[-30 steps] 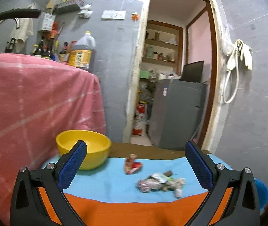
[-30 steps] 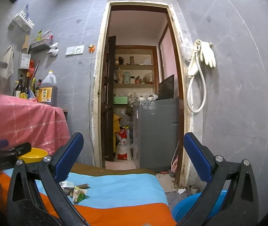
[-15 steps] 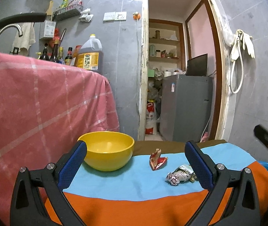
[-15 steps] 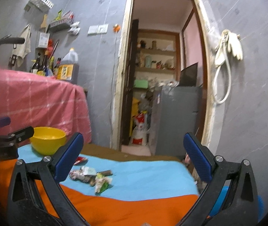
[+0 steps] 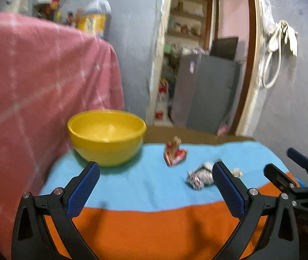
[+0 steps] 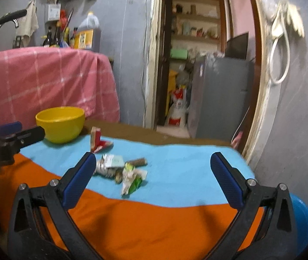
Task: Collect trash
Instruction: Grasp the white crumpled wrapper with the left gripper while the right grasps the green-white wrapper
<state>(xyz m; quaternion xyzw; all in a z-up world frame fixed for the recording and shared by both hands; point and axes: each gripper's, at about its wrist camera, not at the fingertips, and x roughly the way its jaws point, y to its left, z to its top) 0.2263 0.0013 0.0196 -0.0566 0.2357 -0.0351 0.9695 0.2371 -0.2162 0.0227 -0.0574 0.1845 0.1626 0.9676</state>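
1. Both tongs, the left gripper (image 5: 156,186) and the right gripper (image 6: 152,174), gape wide with nothing held; collecting looks not yet begun.
2. The crumpled wrappers (image 6: 121,169) lie mid-frame on the blue-and-orange cloth (image 6: 175,173), the red wrapper (image 6: 96,139) just beyond.
3. The yellow bowl (image 6: 60,123) stands at left, seemingly empty; nothing blocks the reach.

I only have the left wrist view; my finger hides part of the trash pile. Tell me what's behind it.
Observer: From the right wrist, the pile also holds a brown roll at its far side.
Operator: Report anything nearer me.
Observer: A green-and-white wrapper lies at the pile's near edge, on the cloth.
Operator: Name a place to drop it.
Observer: A blue container sits low, off the cloth's right end; whether it's a bin, I cannot tell.
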